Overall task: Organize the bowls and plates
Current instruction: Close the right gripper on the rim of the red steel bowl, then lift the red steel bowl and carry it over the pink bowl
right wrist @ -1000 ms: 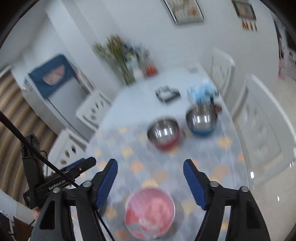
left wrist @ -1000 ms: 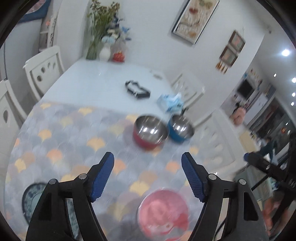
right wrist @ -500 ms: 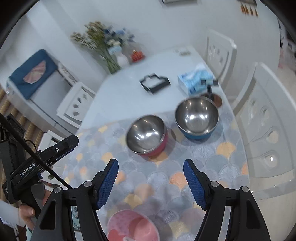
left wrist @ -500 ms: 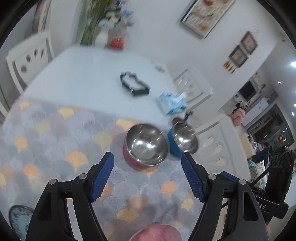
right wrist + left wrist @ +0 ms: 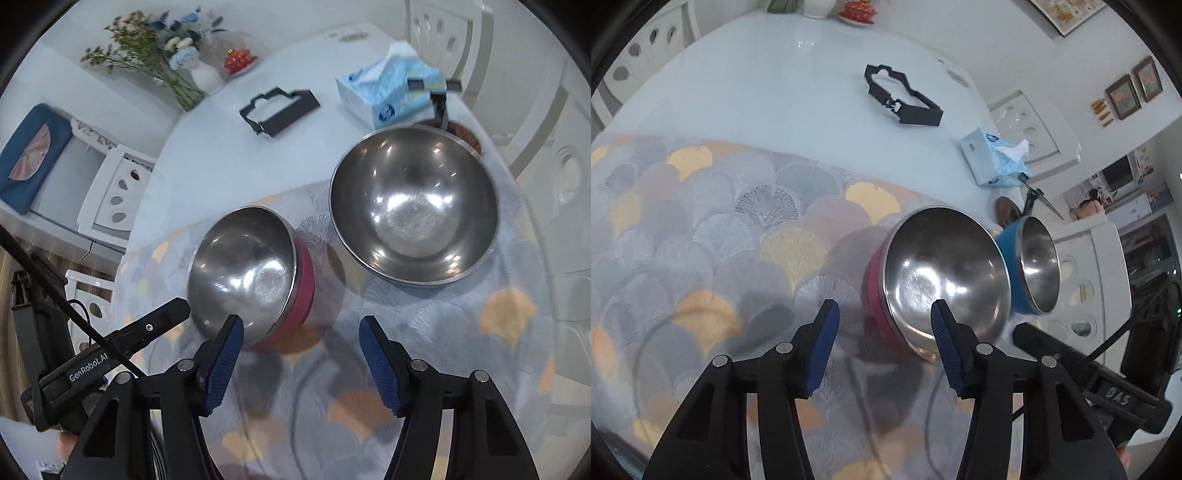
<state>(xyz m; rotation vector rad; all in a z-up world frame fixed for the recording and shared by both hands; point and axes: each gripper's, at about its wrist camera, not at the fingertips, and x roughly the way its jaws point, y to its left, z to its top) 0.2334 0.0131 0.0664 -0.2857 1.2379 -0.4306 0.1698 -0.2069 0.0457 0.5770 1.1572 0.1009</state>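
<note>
A steel bowl with a red outside (image 5: 945,273) stands on the patterned mat, and a steel bowl with a blue outside (image 5: 1032,264) stands just right of it. My left gripper (image 5: 882,317) is open and empty, its right finger over the red bowl's near rim. In the right wrist view the red bowl (image 5: 251,273) is ahead left and the blue bowl (image 5: 413,206) ahead right. My right gripper (image 5: 301,334) is open and empty, its left finger by the red bowl's near rim.
The fan-patterned mat (image 5: 720,236) covers the near part of a white table (image 5: 775,92). A black frame (image 5: 903,96), a tissue box (image 5: 993,158), a flower vase (image 5: 203,75) and a small brown stand (image 5: 467,134) sit beyond. White chairs (image 5: 118,188) surround the table.
Both grippers have moved forward and down toward the two bowls, which now look much larger. The pink plate and the patterned plate have dropped out of view.
</note>
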